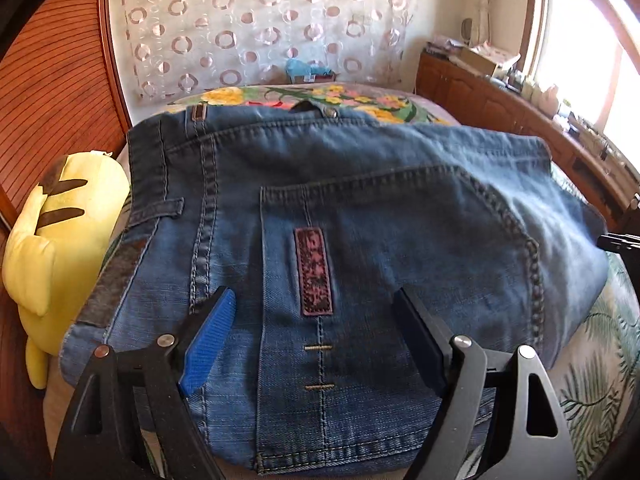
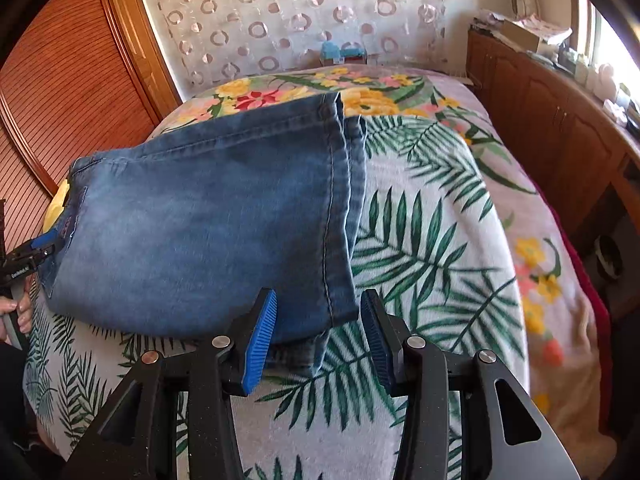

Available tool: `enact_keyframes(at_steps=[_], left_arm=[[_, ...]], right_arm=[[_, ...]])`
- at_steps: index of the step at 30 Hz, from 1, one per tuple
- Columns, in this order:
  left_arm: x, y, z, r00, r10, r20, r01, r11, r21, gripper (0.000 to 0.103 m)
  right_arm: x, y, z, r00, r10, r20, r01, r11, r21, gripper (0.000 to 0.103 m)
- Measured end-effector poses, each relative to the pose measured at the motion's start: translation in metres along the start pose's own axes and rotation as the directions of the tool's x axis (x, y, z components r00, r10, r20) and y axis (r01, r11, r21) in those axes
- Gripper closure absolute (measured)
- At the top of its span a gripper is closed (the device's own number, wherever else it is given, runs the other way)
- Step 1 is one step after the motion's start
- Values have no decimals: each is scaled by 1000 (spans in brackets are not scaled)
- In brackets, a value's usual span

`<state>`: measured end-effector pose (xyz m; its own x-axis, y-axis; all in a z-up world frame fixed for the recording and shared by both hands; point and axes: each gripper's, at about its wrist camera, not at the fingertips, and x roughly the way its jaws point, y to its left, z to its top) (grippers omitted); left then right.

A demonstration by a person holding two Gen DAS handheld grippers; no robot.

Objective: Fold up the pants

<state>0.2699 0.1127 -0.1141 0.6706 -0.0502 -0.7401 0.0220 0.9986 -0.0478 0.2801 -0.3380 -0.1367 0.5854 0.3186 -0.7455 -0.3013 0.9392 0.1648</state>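
Blue ribbed pads on both sets of jaws, and both are spread wide with nothing pinched between them. The left gripper (image 1: 314,328) hovers over the seat end of the jeans (image 1: 360,240), its jaws straddling the back pocket (image 1: 400,272), which has a dark pink-speckled patch (image 1: 314,272); any lettering on that is too blurred to read. The right gripper (image 2: 318,336) sits at the near hem corner of the jeans (image 2: 200,232), with its jaws either side of the hem. The jeans lie folded on the bed (image 2: 420,240), on a palm-leaf and flower print cover. A yellow plush (image 1: 52,248) sits just beside the waistband. In the right view the left gripper (image 2: 44,246) shows small white writing on its body, unreadable.
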Motion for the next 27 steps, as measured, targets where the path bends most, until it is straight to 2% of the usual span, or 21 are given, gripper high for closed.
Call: enact_keyframes(at_steps=[10,14,17,18,21,25,27], left_arm=[[2,-8,-1,1000,15,-21,-14,1000,12,17],[1,-8,-2,1000,17,-20,-17,1000,-1,17],[1,-8,-2,1000,21,-21,-21,1000,2,17],[1,-9,-2,1000,22,-22,-22,1000,3,17],[2,-9,-1,1000,21,-22,-21,1000,2,17],[-1,-10,-2,999,23,-26,-23,1000,-1,17],[-9,-9,-3,999,12,-30,-13,1000,-7,17]], right_arm=[[5,4,11,999,-40,-4,40,999,37,57],[10,17,5,997,-71,-2,71,997,4,58],[14,24,2,997,-73,4,73,997,-13,65],[15,24,3,998,-68,1,68,998,-10,72],[17,20,3,1000,-22,-7,22,1000,1,83],[15,17,1,999,34,5,-34,999,1,89],[13,17,1,999,35,30,-35,999,-2,90]])
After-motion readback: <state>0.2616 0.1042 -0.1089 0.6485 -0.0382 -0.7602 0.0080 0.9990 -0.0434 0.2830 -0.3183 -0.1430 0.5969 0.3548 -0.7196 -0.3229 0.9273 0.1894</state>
